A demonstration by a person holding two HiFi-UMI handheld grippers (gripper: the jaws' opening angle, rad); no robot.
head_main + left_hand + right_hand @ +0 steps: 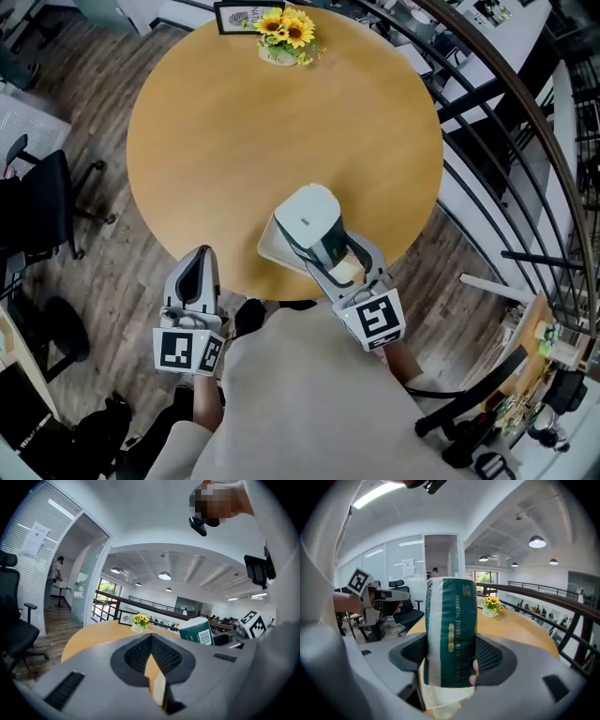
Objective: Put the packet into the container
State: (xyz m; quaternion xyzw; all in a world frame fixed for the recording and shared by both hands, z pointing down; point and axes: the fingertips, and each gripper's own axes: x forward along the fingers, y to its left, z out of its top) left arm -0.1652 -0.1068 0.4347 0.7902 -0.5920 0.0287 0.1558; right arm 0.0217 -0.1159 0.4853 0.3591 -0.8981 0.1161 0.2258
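Right gripper view: right gripper [450,660] clenched on upright green-white soft packet [451,630], directly above white rectangular container [443,699], 6 o'clock edge of round wooden table [234,141]. Left gripper [151,667] jaws pressed together, empty, off table at 7 o'clock.

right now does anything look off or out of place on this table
Nothing stands out. The right gripper holds the packet upright over the white container by the near edge of the table. The sunflower pot stands upright at the far edge, and nothing is spilled. The left gripper is shut and empty.
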